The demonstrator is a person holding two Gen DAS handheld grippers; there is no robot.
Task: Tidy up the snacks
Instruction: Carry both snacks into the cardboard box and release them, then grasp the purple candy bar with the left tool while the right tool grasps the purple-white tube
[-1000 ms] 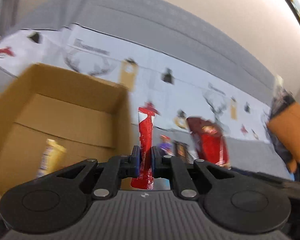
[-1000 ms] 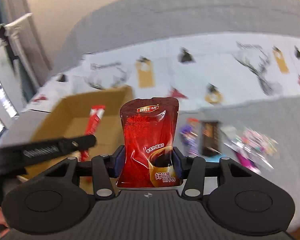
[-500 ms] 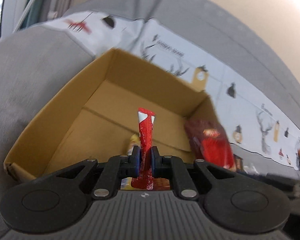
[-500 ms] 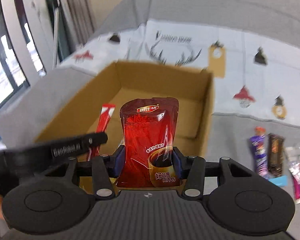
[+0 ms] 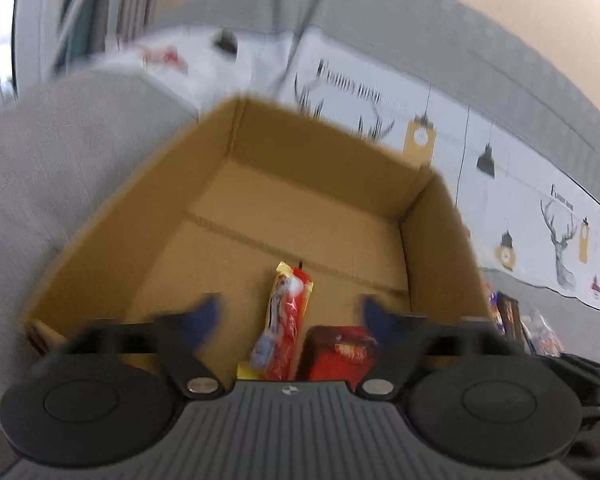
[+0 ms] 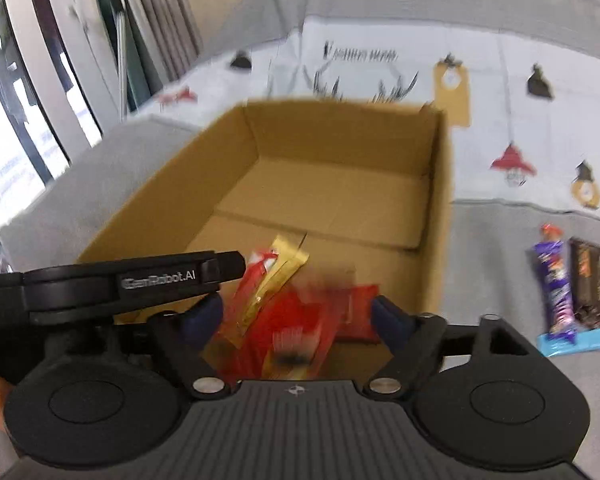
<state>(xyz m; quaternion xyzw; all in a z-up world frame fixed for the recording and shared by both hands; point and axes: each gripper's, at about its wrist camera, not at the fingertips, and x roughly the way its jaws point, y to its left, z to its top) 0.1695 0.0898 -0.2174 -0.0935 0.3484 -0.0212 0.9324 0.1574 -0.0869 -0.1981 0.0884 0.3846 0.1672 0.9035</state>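
Inside the cardboard box (image 5: 236, 184), blurred red and gold snack packets (image 5: 286, 320) are seen, seemingly piled; both tongs, left (image 5: 290, 312) and right (image 6: 296, 312), are spread wide, nothing gripped.

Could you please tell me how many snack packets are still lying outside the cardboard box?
3 clearly: a purple bar, a dark brown bar beside it, and a clear packet further right. Others may be hidden.

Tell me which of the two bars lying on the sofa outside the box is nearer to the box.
The purple bar. It lies between the cardboard box and the dark brown bar, which sits on its far side.
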